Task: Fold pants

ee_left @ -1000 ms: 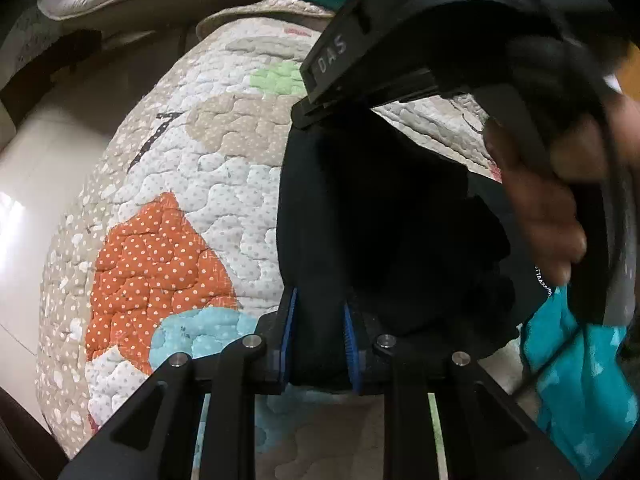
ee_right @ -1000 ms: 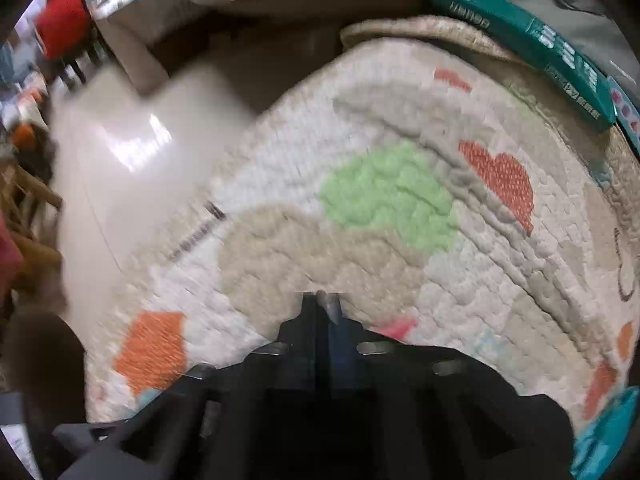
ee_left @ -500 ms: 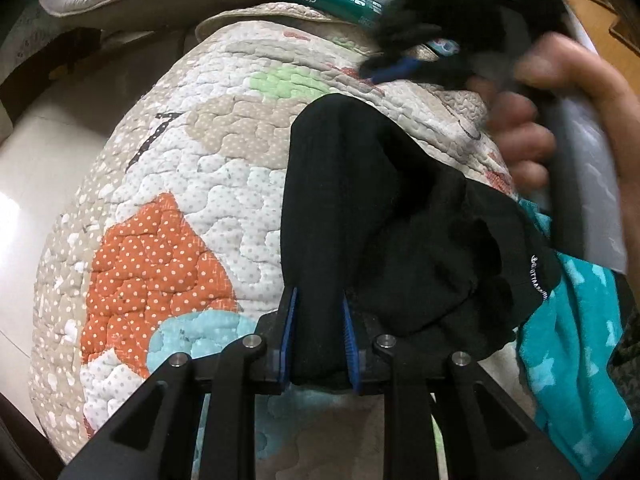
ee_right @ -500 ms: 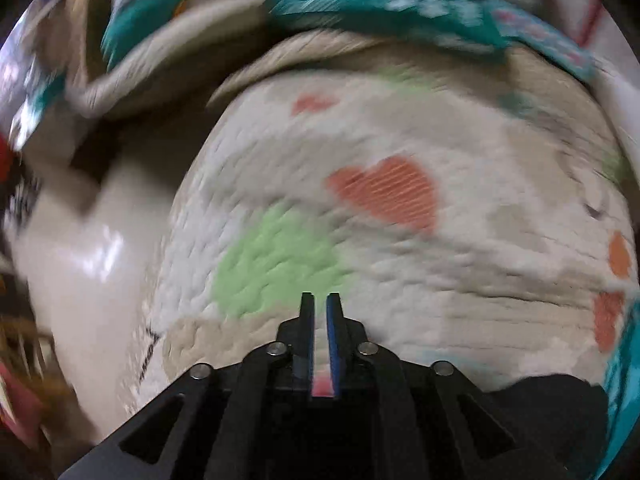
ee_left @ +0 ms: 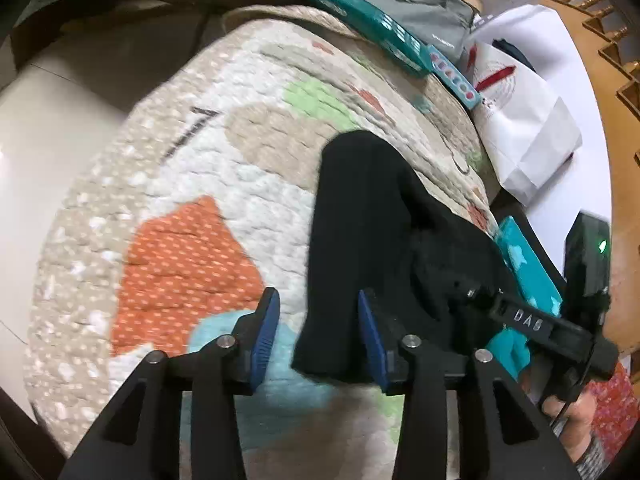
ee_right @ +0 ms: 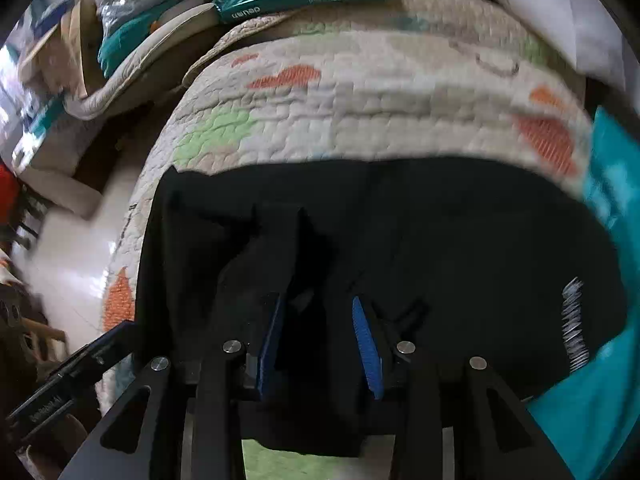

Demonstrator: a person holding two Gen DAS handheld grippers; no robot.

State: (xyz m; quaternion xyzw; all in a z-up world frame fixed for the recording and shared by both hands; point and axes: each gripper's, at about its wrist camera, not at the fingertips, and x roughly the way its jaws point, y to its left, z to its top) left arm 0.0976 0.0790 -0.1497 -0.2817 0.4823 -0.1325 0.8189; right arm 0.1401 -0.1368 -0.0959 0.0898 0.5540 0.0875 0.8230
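Black pants [ee_left: 372, 216] lie folded in a narrow strip on a patterned quilted mat [ee_left: 192, 184]. My left gripper [ee_left: 318, 338] is open, its blue pads on either side of the near end of the pants, not gripping. In the right wrist view the pants [ee_right: 460, 248] fill the middle of the frame. My right gripper [ee_right: 320, 340] is open low over the black cloth, with a fold of fabric standing between its pads. The right gripper's body [ee_left: 532, 320] shows at the right of the left wrist view, beside the pants.
Teal cloth [ee_left: 528, 268] lies right of the pants, also in the right wrist view [ee_right: 612, 184]. A teal package [ee_left: 368, 28], a grey pouch [ee_left: 416, 4] and a white bag [ee_left: 524, 120] sit at the mat's far edge. Pale floor [ee_left: 48, 136] lies left of the mat.
My left gripper has opened and let go of the pants' near end. My right gripper has opened, swung back from the far side of the mat and come down over the pants.
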